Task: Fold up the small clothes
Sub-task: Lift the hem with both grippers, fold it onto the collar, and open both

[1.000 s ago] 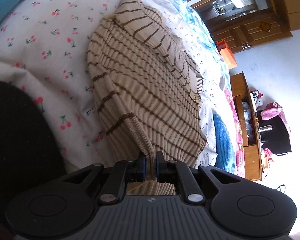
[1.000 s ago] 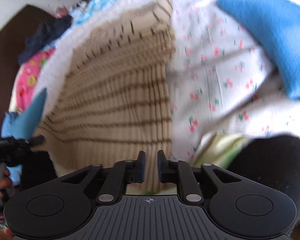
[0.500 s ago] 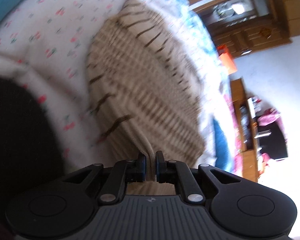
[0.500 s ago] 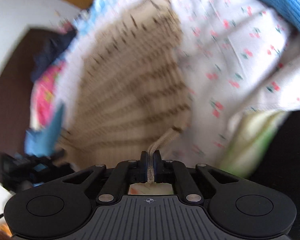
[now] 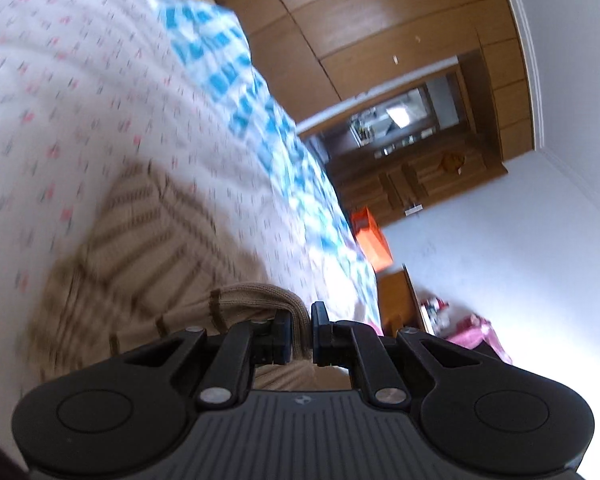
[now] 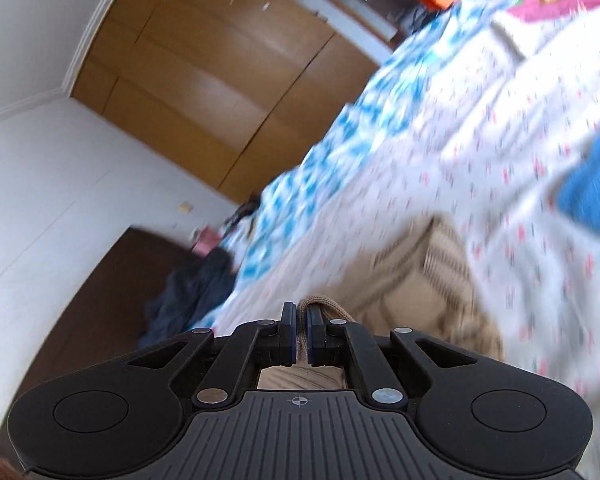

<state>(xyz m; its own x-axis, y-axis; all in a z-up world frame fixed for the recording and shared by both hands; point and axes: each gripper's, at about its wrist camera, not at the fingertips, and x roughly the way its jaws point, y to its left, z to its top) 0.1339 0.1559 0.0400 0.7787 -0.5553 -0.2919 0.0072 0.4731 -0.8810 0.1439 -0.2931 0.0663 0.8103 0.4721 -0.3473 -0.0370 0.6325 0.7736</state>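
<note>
A beige knit sweater with thin brown stripes lies on a white cherry-print bedsheet. My left gripper is shut on a bunched edge of the sweater, lifted off the bed and folded toward the far part of the garment. In the right wrist view the same sweater lies blurred below, and my right gripper is shut on another edge of it. Both held edges hang over the rest of the sweater. The part of the sweater under the grippers is hidden.
A blue-and-white checked blanket runs along the bed's far side. Wooden wardrobes, an orange box and a white wall stand beyond. A blue cloth lies at right, dark clothes at the bed's far end.
The right gripper closed on the sweater's edge. Both grippers then lifted their edges and swung them forward over the garment, so the views now look across the bed at the wardrobes.
</note>
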